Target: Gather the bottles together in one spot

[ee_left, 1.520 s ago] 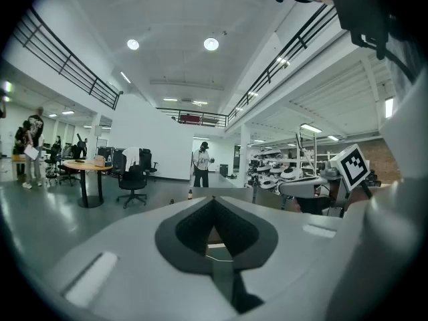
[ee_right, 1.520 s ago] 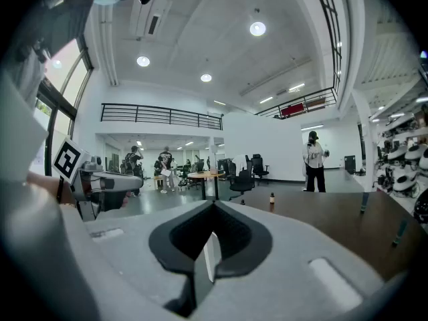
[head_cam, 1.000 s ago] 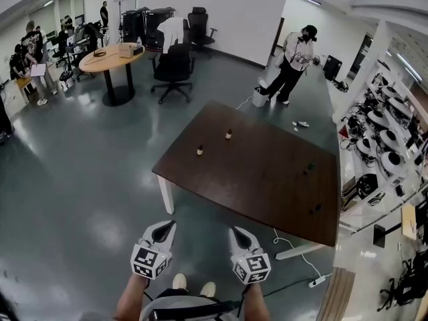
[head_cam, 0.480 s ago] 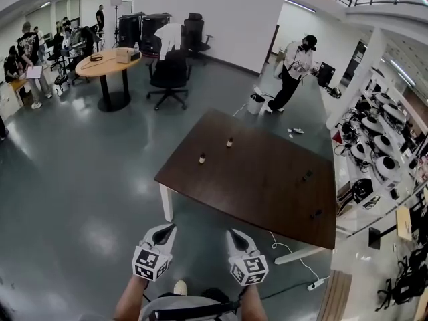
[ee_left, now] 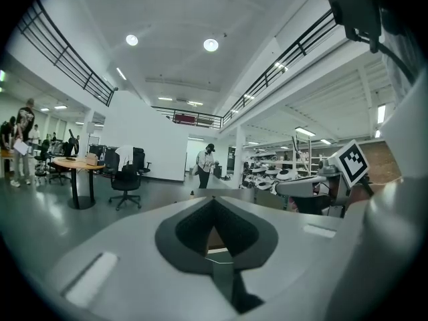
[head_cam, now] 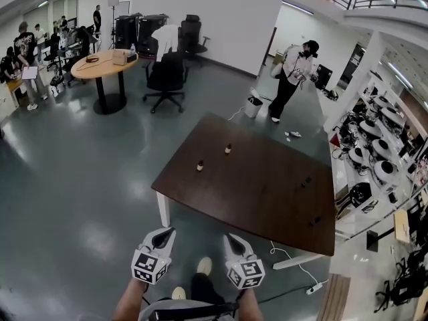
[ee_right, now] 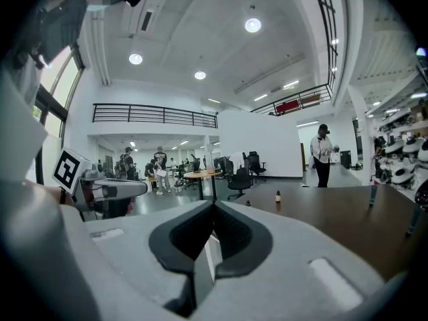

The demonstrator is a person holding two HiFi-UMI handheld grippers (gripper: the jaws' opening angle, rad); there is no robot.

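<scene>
Dark brown wood tops the long table [head_cam: 267, 179], which stands on white legs on a glossy grey floor [head_cam: 80, 179]. 2 small bottles stand upright on its left part, well apart from each other. The nearer bottle [head_cam: 199, 166] is close to the left edge, and the farther bottle [head_cam: 228, 150] is beyond it, toward the far end. Over by the right edge there are 2 dark items [head_cam: 305, 180], also apart from one another and too small to identify.

The person holding the tools stands short of the table's near corner, both arms low in front. The left gripper [head_cam: 170, 232] has its jaws pressed together with nothing between them, the dark pads meeting in a point. The right gripper [head_cam: 228, 237] is the same, jaws together and empty. The 2 are held side by side, near each other but not touching, and both are well short of the table.

Beyond the table, a person in a white top [head_cam: 294, 69] stands on the open floor. A round wooden table [head_cam: 103, 62] with a black office chair [head_cam: 165, 75] beside it sits off to the left, where several people are gathered. Shelves of white equipment [head_cam: 374, 152] line the right side.
</scene>
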